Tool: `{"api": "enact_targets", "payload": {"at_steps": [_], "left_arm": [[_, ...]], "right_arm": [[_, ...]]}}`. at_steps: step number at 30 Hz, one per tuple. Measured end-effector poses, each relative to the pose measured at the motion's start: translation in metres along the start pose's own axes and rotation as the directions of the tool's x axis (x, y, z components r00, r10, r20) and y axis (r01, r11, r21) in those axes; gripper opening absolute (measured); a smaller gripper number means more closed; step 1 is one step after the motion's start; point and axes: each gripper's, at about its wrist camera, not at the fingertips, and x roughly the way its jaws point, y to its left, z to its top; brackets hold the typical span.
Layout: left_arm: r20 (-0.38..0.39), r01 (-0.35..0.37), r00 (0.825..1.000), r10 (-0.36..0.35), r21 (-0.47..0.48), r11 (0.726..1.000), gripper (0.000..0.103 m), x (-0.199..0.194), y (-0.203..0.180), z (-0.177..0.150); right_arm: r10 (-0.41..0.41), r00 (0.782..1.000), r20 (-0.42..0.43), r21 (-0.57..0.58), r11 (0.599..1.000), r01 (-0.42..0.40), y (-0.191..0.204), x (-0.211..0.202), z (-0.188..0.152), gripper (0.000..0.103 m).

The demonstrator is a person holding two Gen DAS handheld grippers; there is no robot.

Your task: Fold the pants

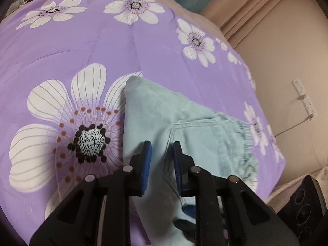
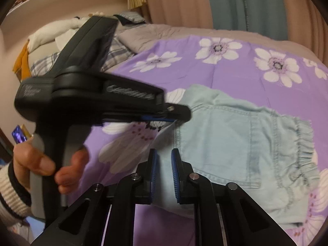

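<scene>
— Denim, pale blue and soft-looking: one pair of pants (image 2: 235,135) lies already doubled up on the purple flowered bedspread (image 1: 86,41), back pocket up, frayed gathered edge toward the right side of the bed.

— Who's got hold of it?

— Both tools, I'd say. The left gripper (image 1: 162,151) has its blue pads drawn nearly together with a ridge of denim pinched between them. From the right wrist view you see that same tool side-on, nipping the pants' left edge, a person's hand (image 2: 41,164) in a striped cuff (image 2: 12,196) on its handle. The right gripper (image 2: 164,162) stands almost closed too, with a flap of the cloth running up between its pads — it looks clamped, though the gap isn't fully gone.

— So what's the step?

— My guess: carrying that left edge across for another fold. To do it well, keep both pinches at the same height, move them together so the edge stays straight, lay it flush with the far side, and only then release.

— And the count?

— One pair of pants, two grippers, one hand in view, one bedspread. Beyond it, a heap of bedding (image 2: 61,34) by the wall — too jumbled to count.
</scene>
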Motion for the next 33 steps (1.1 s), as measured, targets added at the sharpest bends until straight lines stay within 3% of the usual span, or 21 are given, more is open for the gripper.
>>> {"api": "enact_targets", "payload": {"at_steps": [4,13,19,23,25,29,33], "left_arm": [[-0.032,-0.014,0.999,0.013,-0.027,1.0,0.022,0.022,0.014,0.004],[-0.014,-0.052,0.999,0.052,-0.053,0.997,0.025,0.037,0.028,0.037],[0.028,-0.136,0.99,0.135,0.028,0.99,0.024,0.03,0.01,0.041],[0.043,-0.174,0.984,0.171,0.092,0.98,0.029,0.015,-0.005,0.025],[0.046,-0.182,0.983,0.178,0.105,0.978,0.039,0.01,-0.011,0.017],[0.051,-0.199,0.98,0.193,0.144,0.969,0.047,-0.002,-0.025,-0.002],[0.049,-0.211,0.977,0.205,0.174,0.962,0.051,-0.01,-0.038,-0.018]], "right_arm": [[0.01,0.998,-0.065,0.038,0.999,-0.007,-0.012,0.017,-0.01,0.005],[0.049,0.996,-0.08,0.082,0.996,-0.042,-0.02,0.02,-0.016,0.004],[0.055,0.995,-0.078,0.113,0.993,-0.046,-0.023,0.008,-0.016,0.004],[-0.028,0.999,-0.015,0.114,0.993,0.03,-0.035,-0.015,-0.007,0.004],[-0.091,0.996,0.015,0.135,0.987,0.088,-0.048,-0.027,-0.001,0.004],[-0.224,0.974,0.016,0.167,0.961,0.219,-0.07,-0.041,0.003,0.004],[-0.27,0.963,-0.003,0.208,0.942,0.265,-0.083,-0.048,-0.005,0.004]]}}
